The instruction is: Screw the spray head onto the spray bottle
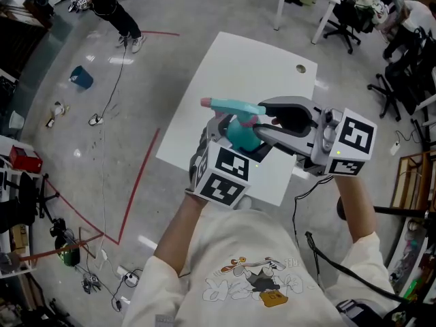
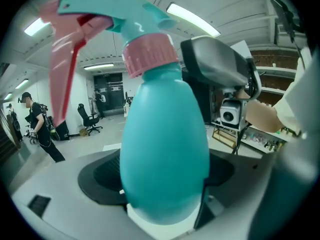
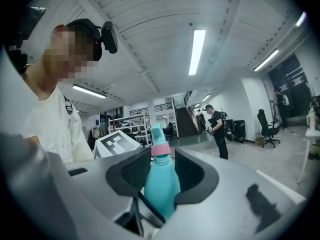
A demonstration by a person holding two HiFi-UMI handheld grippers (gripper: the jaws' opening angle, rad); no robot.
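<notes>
Spray bottle (image 2: 165, 154) fills the left gripper view: smooth, opaque teal plastic, egg-shaped body, contents not readable. Its base is clamped between the pads of the left gripper (image 2: 160, 194), so the bottle is held upright and clear of the table. A pink ribbed collar (image 2: 150, 54) is seated on the neck, and the spray head (image 2: 115, 9), teal and angular, is mounted above it. A translucent pink trigger (image 2: 67, 59) hangs from the head at 10 o'clock in that view.

In the right gripper view the bottle is seen between the dark, curved pads of the right gripper (image 3: 162, 171). The pads are closed against both sides of the shoulder, just below the collar.

From the head view the bottle is found at centre, nozzle pointed to 9 o'clock. The left gripper is brought in from 7 o'clock, the right from 3 o'clock. Each is fitted with a marker cube, one (image 1: 221, 172) low, one (image 1: 351, 142) at 3 o'clock.

A white table (image 1: 245, 67) with rounded corners is seen beneath, running toward 12 o'clock, with a round hole (image 1: 301, 68) near its far corner. Red tape lines (image 1: 139, 182) are laid on the grey glossy floor at 8 o'clock. A bystander in black (image 1: 112, 5) is seen at 11 o'clock.
</notes>
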